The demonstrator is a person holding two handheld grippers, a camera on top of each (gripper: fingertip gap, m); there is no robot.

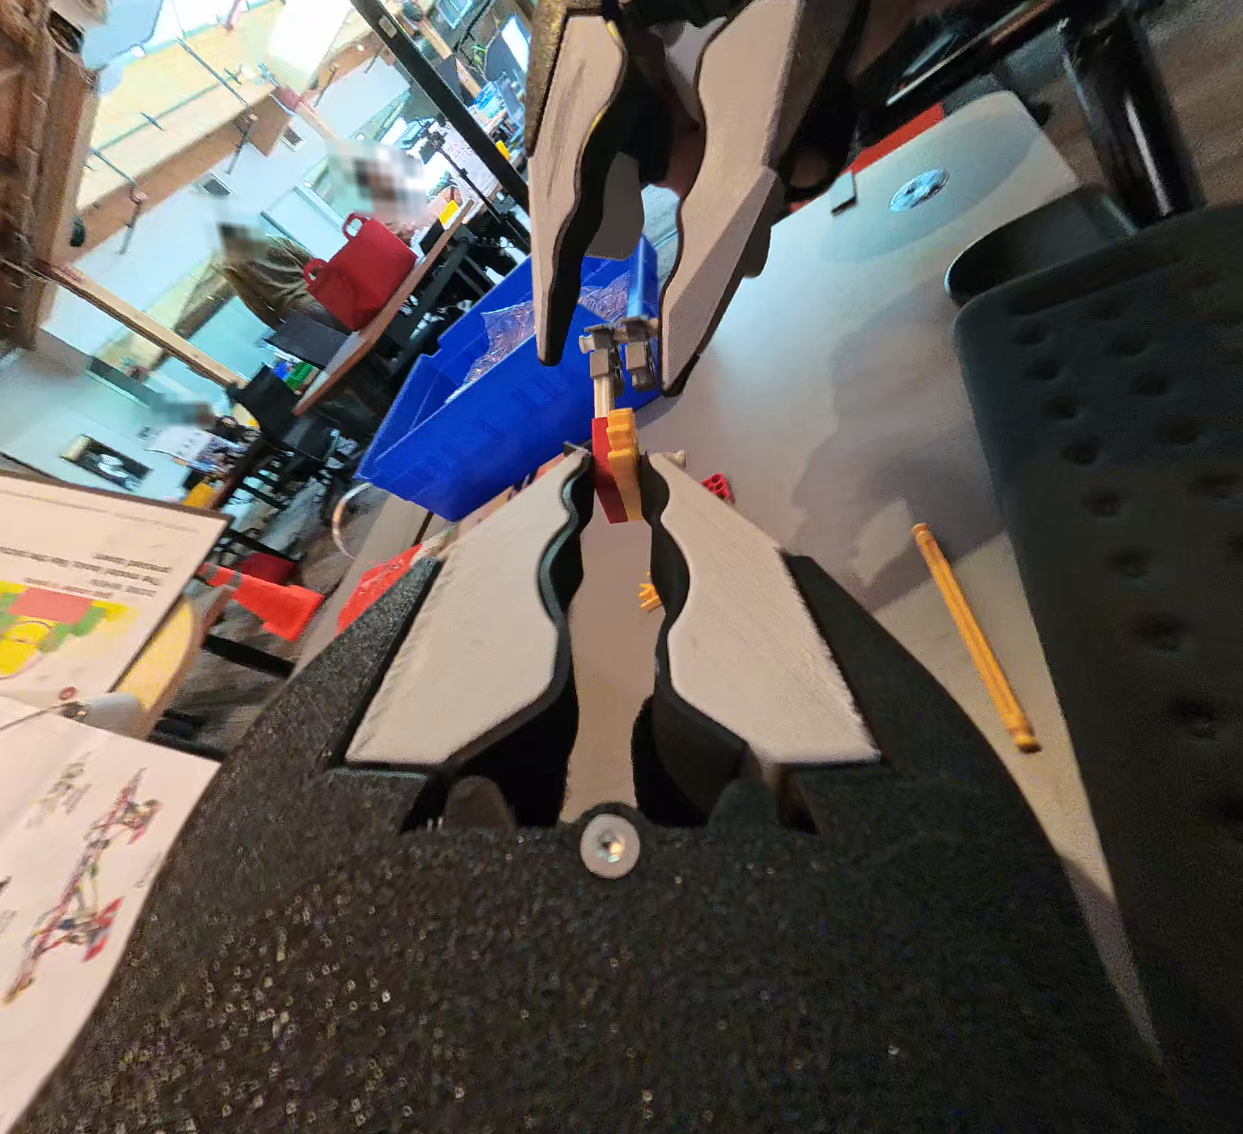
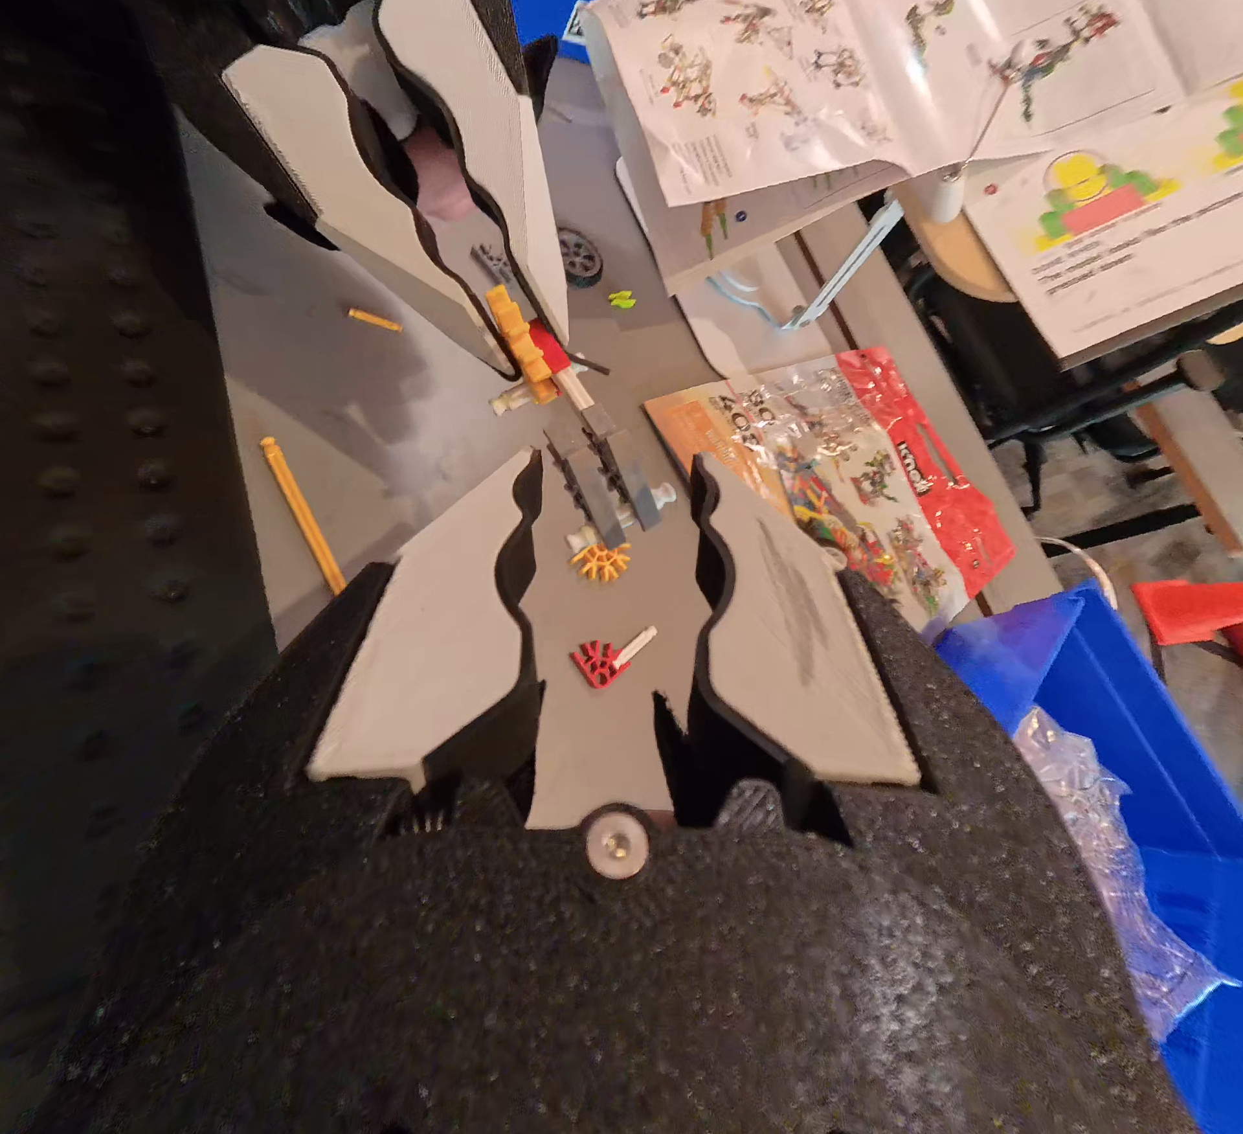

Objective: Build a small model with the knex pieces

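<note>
blue bin (image 1: 471, 429) | instruction sheets (image 2: 874, 45) | parts bag (image 2: 874, 483) | yellow rod (image 2: 303, 513) | small wheel (image 2: 580, 257) on grey table (image 2: 403, 415)

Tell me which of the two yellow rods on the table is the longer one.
The longer yellow rod lies beside the right claw; the shorter yellow rod lies farther off, near the left claw.
</note>
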